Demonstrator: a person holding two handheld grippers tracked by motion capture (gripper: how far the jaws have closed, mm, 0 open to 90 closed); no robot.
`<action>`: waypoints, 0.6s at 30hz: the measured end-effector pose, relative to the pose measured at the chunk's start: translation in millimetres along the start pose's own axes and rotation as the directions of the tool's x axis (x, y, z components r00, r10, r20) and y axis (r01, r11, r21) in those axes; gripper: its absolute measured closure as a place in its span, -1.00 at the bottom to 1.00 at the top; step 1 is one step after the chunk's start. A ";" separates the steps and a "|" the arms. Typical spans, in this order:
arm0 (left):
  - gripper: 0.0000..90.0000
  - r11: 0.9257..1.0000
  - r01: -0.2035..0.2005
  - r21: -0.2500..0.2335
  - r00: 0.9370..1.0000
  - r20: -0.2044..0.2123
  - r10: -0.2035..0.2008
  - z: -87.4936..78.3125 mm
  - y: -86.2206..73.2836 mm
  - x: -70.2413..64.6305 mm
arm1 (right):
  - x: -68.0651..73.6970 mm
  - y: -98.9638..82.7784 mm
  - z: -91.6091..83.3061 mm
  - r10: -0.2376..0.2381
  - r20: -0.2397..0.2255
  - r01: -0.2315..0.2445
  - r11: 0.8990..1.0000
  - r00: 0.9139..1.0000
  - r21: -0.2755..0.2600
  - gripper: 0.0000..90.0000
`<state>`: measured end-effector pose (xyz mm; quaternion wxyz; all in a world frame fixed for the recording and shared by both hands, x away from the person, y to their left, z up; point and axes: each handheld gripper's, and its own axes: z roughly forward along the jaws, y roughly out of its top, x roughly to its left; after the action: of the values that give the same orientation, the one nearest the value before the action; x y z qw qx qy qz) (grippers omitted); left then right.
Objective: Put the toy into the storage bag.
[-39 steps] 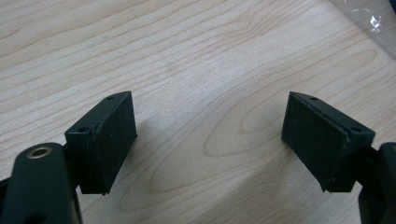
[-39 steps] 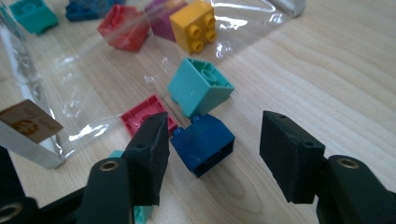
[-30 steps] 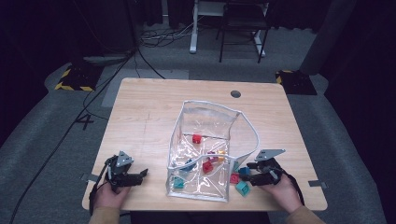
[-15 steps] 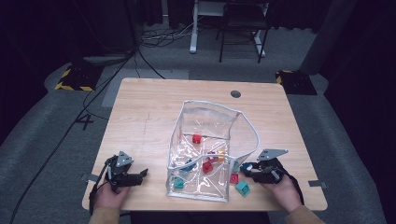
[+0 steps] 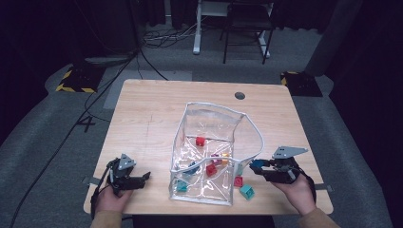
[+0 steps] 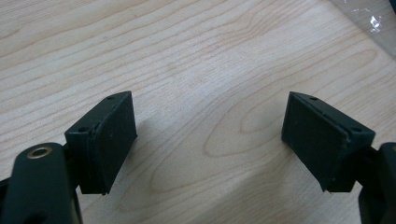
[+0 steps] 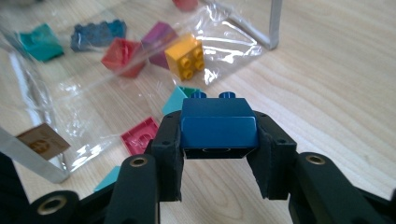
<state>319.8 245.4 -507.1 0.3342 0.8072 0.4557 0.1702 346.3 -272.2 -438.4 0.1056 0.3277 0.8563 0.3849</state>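
The right gripper (image 7: pixel 219 154) is clamped on a blue brick (image 7: pixel 218 125), held at lower centre of the right gripper view, studs pointing away, clear of the table (image 5: pixel 152 118). The jaws have just been closing, the brick between them. In the high view the brick (image 5: pixel 258 164) is seen at lower right, just beside the clear bag (image 5: pixel 209 156). The left gripper (image 6: pixel 210 135) is held wide open over bare wood, nothing between its pads.

Both hand-held black plastic grippers, left (image 5: pixel 142 177) and right (image 5: pixel 254 167), carry a grey three-cornered plate on top, brass-ringed screw holes, and flat black pads (image 6: pixel 114 140). Tan sleeves (image 5: pixel 108 219) cover the wrists.
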 end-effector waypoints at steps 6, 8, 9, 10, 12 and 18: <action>-0.60 1.000 0.000 0.000 1.000 0.000 0.000 0.0 0.0 0.0 | 0.2 7.7 -14.6 0.001 -0.007 -0.001 0.999 1.000 -0.037 0.30; -0.60 1.000 0.000 0.000 1.000 0.000 0.000 0.0 0.0 0.0 | 0.3 10.0 -19.1 0.002 -0.009 -0.003 0.999 1.000 -0.049 0.30; -0.60 1.000 0.000 0.000 1.000 0.000 0.000 0.0 0.0 0.0 | 0.3 10.0 -19.1 0.002 -0.009 -0.003 0.999 1.000 -0.049 0.30; -0.60 1.000 -0.001 0.000 1.000 0.000 0.001 0.0 0.0 0.0 | 0.2 12.3 -23.7 0.001 -0.011 -0.002 0.998 1.000 -0.061 0.30; -0.60 1.000 -0.001 0.000 1.000 0.000 0.001 0.0 0.0 0.0 | 0.0 14.4 -28.5 0.004 -0.015 -0.005 0.997 1.000 -0.074 0.30; -0.60 1.000 0.000 0.000 1.000 0.000 0.000 0.0 0.0 0.0 | -1.0 21.0 -43.1 0.012 -0.022 -0.015 0.993 1.000 -0.114 0.30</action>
<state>319.8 245.4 -507.1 0.3342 0.8073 0.4556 0.1702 338.4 -288.0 -393.8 0.1126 0.3228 0.8317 0.4374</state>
